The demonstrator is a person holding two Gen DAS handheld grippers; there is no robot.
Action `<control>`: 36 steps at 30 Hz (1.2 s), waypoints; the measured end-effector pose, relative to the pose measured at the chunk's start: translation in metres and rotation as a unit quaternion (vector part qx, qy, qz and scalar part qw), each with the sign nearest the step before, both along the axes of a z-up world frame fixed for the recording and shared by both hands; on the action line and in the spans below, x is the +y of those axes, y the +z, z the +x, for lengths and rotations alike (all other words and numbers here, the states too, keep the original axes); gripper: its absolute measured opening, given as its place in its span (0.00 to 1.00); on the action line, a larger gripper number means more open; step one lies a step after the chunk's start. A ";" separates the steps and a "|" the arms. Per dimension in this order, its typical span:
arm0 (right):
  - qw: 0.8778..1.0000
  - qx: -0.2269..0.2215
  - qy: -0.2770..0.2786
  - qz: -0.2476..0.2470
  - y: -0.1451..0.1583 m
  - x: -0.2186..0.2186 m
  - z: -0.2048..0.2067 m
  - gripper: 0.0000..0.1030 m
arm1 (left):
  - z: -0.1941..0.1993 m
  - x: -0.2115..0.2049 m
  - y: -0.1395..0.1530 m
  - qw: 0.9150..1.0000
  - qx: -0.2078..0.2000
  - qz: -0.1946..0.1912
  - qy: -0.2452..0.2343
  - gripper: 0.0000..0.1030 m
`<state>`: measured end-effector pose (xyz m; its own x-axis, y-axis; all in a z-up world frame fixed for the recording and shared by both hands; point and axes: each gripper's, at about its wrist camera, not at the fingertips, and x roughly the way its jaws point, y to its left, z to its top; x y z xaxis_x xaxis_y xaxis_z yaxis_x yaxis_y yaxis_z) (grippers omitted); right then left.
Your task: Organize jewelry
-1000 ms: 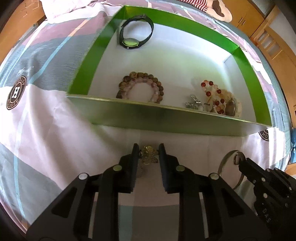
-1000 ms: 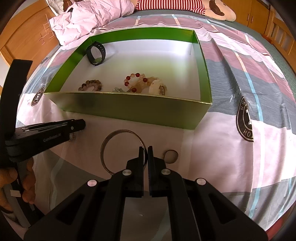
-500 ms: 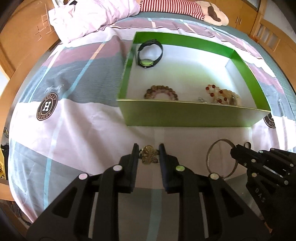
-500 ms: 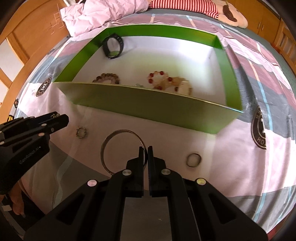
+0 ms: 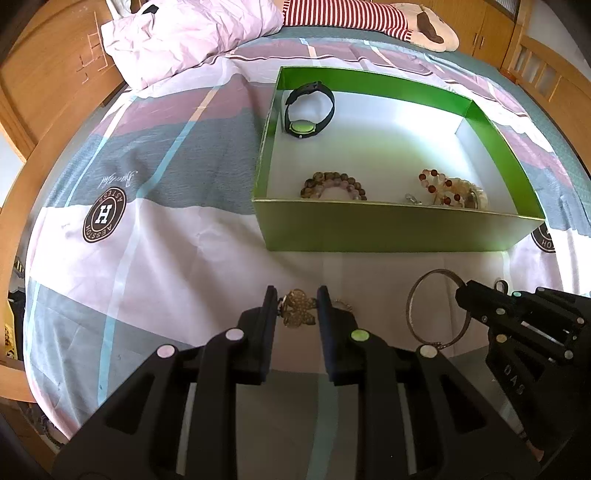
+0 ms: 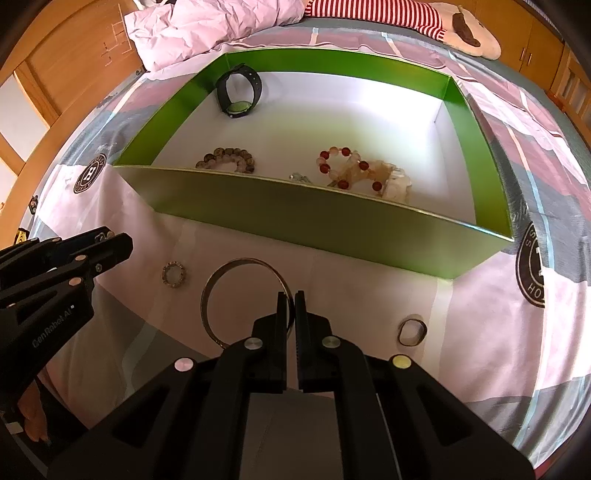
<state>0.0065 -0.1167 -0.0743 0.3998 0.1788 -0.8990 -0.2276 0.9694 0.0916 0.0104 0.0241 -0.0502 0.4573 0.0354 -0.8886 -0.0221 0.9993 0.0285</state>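
Observation:
A green box [image 5: 388, 230] [image 6: 314, 221] lies on the bed, holding a black watch [image 5: 308, 110], a brown bead bracelet [image 5: 332, 182] and a red bead bracelet [image 5: 447, 188]. My left gripper [image 5: 297, 301] is shut on a gold butterfly brooch [image 5: 297, 312], held above the sheet in front of the box. My right gripper [image 6: 290, 297] is shut on the rim of a thin metal bangle [image 6: 221, 291], also seen in the left wrist view [image 5: 417, 306]. A small beaded ring [image 6: 173, 274] and a dark ring [image 6: 412, 327] lie on the sheet.
The bed sheet [image 5: 166, 240] has pink, grey and white patches with round logos. A crumpled pink quilt [image 5: 184, 33] and a striped plush toy [image 5: 369, 18] lie behind the box. Wooden bed frame and cabinets surround the bed.
My left gripper has risen and pulled back from the box with the brooch in it. My right gripper has lifted with the bangle and sees further into the box.

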 end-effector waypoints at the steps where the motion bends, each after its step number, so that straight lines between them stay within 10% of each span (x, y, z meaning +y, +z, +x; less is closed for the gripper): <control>1: 1.000 -0.001 -0.001 0.000 0.001 -0.001 -0.001 0.03 | 0.000 -0.001 0.000 1.000 0.000 0.001 -0.001 0.21; 36: 1.000 -0.014 0.000 0.007 0.009 -0.004 -0.007 0.03 | -0.003 -0.008 0.006 1.000 -0.023 0.013 -0.006 0.21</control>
<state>-0.0007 -0.1208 -0.0652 0.4240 0.1921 -0.8850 -0.2305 0.9679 0.0997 0.0071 0.0159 -0.0439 0.4989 0.0533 -0.8650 -0.0122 0.9984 0.0545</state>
